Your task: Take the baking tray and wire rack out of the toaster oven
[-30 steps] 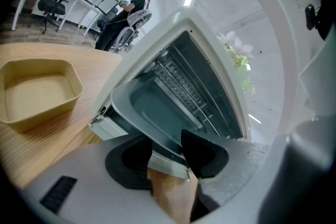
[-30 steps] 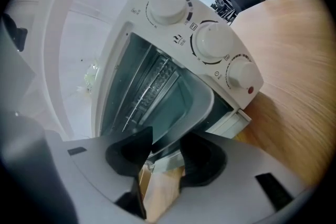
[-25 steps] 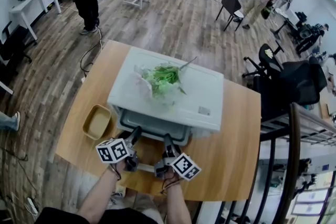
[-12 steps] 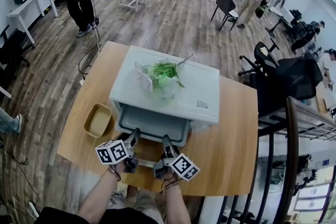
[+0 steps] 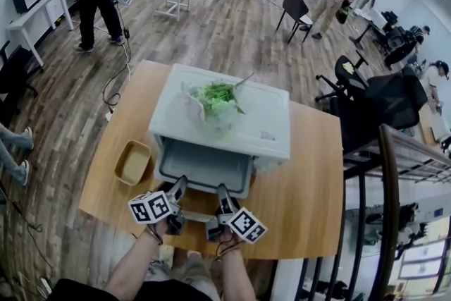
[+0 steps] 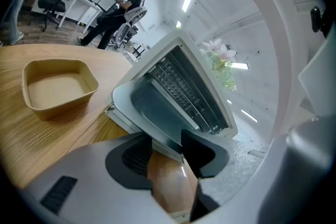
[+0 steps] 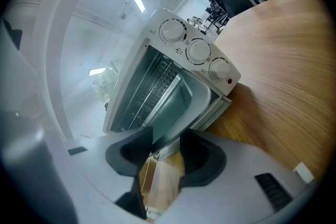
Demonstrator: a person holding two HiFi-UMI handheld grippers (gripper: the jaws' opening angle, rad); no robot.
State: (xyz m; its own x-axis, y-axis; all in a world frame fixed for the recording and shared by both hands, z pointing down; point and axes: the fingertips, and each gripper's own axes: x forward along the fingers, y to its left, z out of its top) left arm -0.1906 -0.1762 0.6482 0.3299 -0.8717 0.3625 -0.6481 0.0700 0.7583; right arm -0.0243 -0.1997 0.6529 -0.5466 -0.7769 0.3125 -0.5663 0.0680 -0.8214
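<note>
— Wire rack is sitting inside the toaster oven, which is on the wooden tabletop with its door folded down open toward us.

— Yep, same here. We've got the left hand-held gripper and the right hand-held gripper just in front of that door, side by side. Both have their jaws partway apart with only bare wood showing between them. A tan dish is just left of the oven, and a bag of greens is on top.
</note>
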